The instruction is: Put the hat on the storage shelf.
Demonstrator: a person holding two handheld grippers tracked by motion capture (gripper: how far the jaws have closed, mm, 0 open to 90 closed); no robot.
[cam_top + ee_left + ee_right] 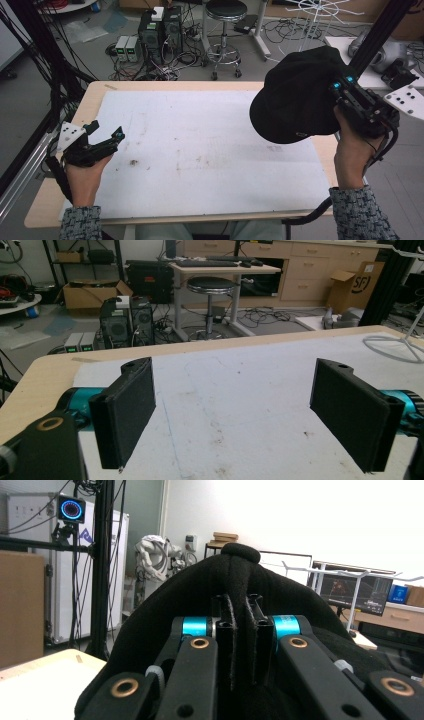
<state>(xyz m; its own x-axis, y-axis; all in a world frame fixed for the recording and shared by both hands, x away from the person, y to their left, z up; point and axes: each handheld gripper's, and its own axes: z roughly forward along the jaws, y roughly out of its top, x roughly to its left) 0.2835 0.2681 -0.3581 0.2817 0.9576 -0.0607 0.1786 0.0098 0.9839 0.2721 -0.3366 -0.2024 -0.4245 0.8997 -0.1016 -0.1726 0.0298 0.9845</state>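
Note:
A black cap [295, 97] hangs in the air over the table's right end, brim toward the left. My right gripper [341, 84] is shut on a fold of its fabric. In the right gripper view the cap [200, 587] bulges up around the closed jaws, and the right gripper [239, 630] pinches a black seam between its pads. My left gripper [107, 131] rests low at the table's left edge in a hand, open, with nothing between its fingers. The left gripper view has the left gripper [235, 410] standing wide over the bare white mat [240, 390].
A white mat [200, 150] covers most of the wooden table [95, 97]. Behind the table stand a stool [225, 30], computer boxes [160, 32] and loose cables. A white wire rack [320, 15] is at the back right, and a black frame post [372, 40] rises close to the right gripper.

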